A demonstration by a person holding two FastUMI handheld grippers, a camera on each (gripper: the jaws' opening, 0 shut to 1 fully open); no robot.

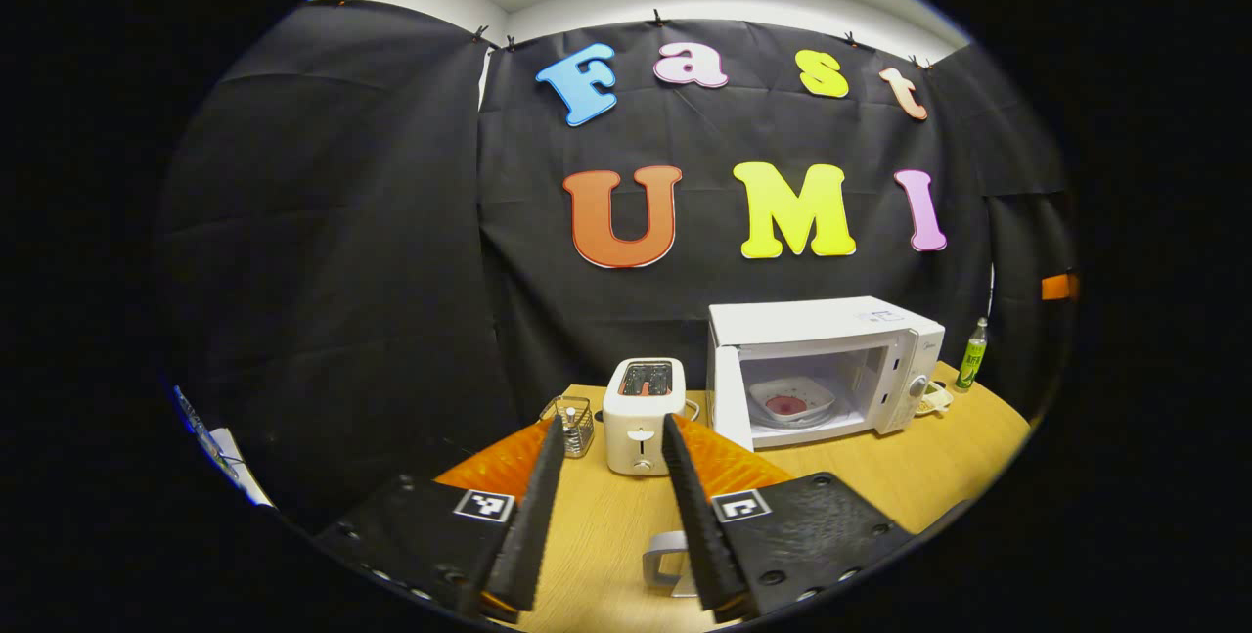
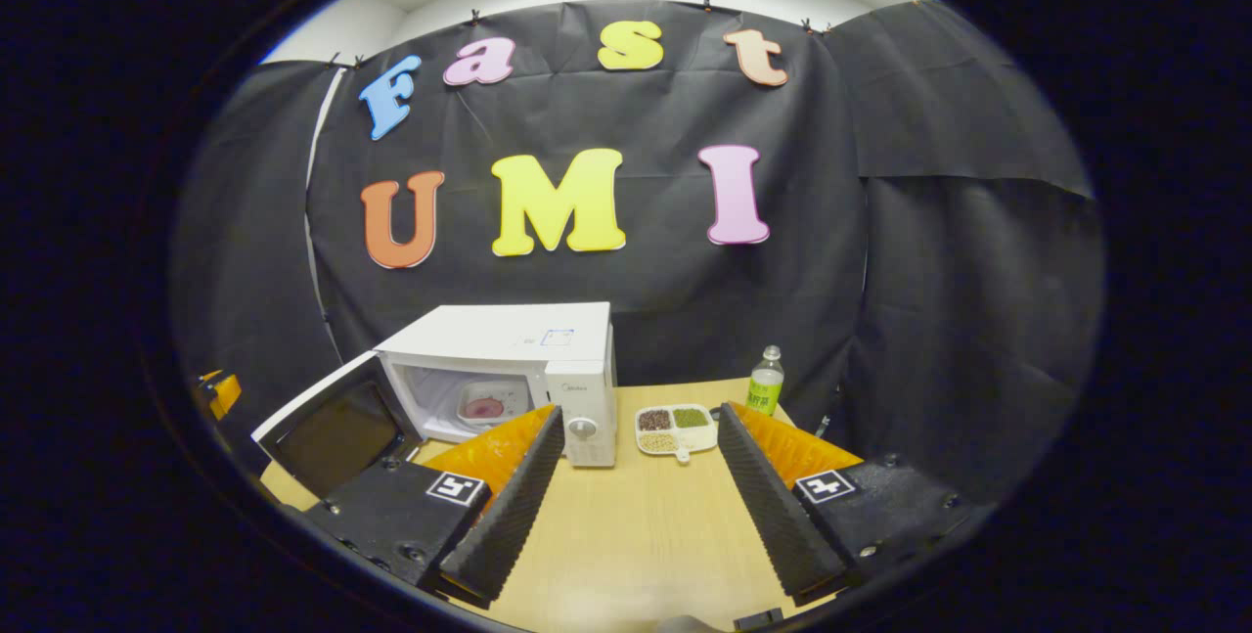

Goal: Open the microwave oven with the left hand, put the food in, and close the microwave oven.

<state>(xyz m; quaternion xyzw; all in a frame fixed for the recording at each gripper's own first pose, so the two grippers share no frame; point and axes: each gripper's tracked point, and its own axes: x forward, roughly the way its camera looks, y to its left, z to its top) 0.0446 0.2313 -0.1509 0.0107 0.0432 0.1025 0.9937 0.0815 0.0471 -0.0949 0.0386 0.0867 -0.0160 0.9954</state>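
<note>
The microwave oven door hangs open with the plate of food inside; both tongs gape empty, so the left must swing it shut.

The white microwave oven stands on the wooden counter at the back, its door swung wide open to the left — inside the lit cavity sits a pale dish holding something reddish-pink, flat on the oven floor.

White microwave — pink food on white plate; white toaster; tan table; green bottle.
</note>
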